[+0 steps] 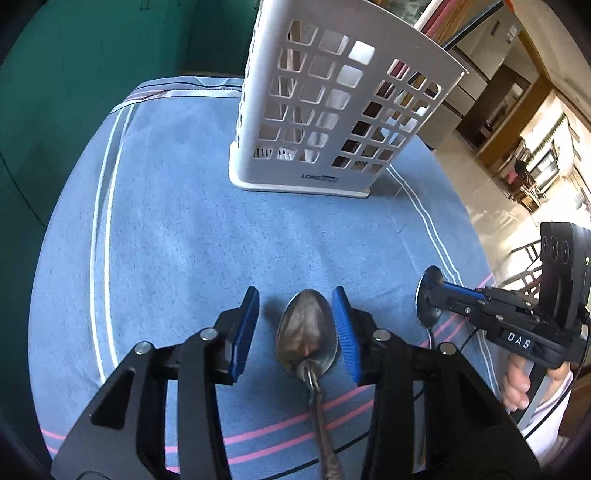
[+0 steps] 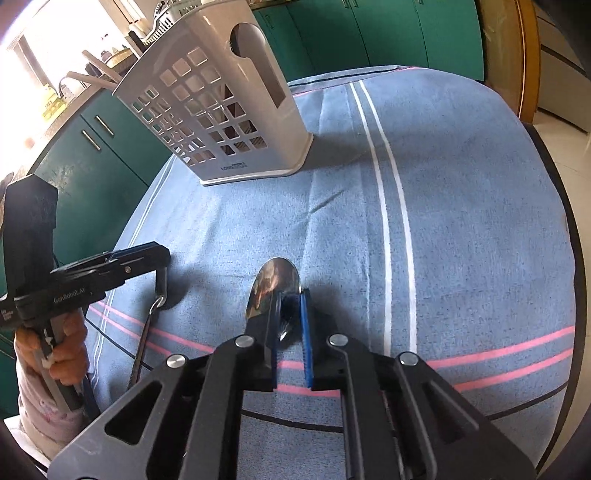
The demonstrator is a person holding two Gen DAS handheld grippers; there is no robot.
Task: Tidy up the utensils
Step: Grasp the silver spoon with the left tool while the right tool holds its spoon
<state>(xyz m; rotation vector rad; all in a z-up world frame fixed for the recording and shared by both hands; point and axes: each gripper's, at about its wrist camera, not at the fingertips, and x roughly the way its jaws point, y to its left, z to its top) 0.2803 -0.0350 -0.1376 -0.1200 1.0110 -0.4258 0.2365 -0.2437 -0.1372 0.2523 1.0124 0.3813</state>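
Two spoons lie on a table covered with a blue cloth (image 1: 177, 206) striped in white and pink, and a white plastic holder (image 1: 325, 110) with square cut-outs stands upright at the far side, well apart from both spoons. As far as the pictures show, the sorting has barely begun: neither spoon has reached the holder.

The left tongs (image 1: 299, 332) are partly spread around the bowl of the darker spoon (image 1: 308, 334), which lies face up with its handle running back toward the camera. The right blue pad (image 1: 345, 332) sits at the rim of the bowl, while the left pad stands clear of it, so the spoon looks straddled rather than gripped.

To the right, the right tongs (image 2: 291, 325) are pressed nearly together, pinching the shinier spoon (image 2: 273, 284) at the near end of its bowl. Whether this spoon has left the cloth cannot be told. In the left wrist view the same tongs reach in from the right edge, held by a hand (image 1: 517, 380) in a pale sleeve.

What is left, by my judgement: both spoons need lifting and dropping into the holder (it seems to have more than one compartment, though the divider is hard to trace).

Hidden or unclear: the holder's inside shows only through the cut-outs; pale shapes there could be contents or just the far wall. The shiny spoon's handle is covered by the tongs, and the dark spoon's handle runs off the picture's near edge. Green cupboards (image 2: 369, 29) fill the background.
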